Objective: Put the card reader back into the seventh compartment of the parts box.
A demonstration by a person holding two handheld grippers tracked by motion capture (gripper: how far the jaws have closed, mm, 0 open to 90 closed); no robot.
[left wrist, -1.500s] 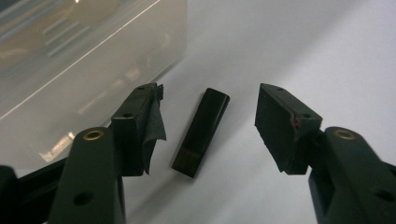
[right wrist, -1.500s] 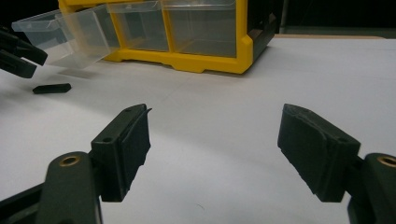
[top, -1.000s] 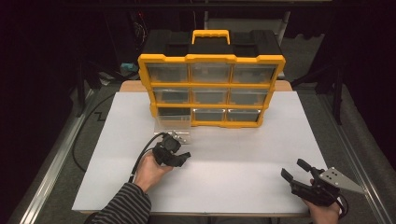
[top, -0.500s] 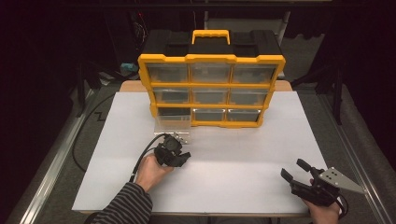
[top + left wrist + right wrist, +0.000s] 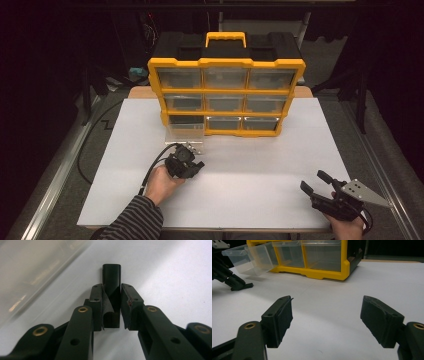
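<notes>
A small black block [image 5: 111, 277] is pinched in the left tongs [image 5: 111, 307], whose jaws have just been closing onto it; in the left gripper view its long axis is seen to run straight out along the jaws, with its far end protruding beyond the fingertips. The block is held low over the white desk [image 5: 260, 165], just in front of the clear drawer [image 5: 185, 134] that stands pulled out of the bottom-left bay of the yellow organizer [image 5: 226, 95]. From the block, that open drawer lies ahead and slightly to one side, close by; in the left gripper view its transparent wall is seen passing at the upper left.

The coming move is judged to turn on that short gap: the block would have to be carried forward and over the drawer's front rim before release. The left tongs [image 5: 186, 162] are much nearer the drawer. The right tongs [image 5: 316, 183] are held spread and empty, well apart from the organizer, at the desk's near right corner.
</notes>
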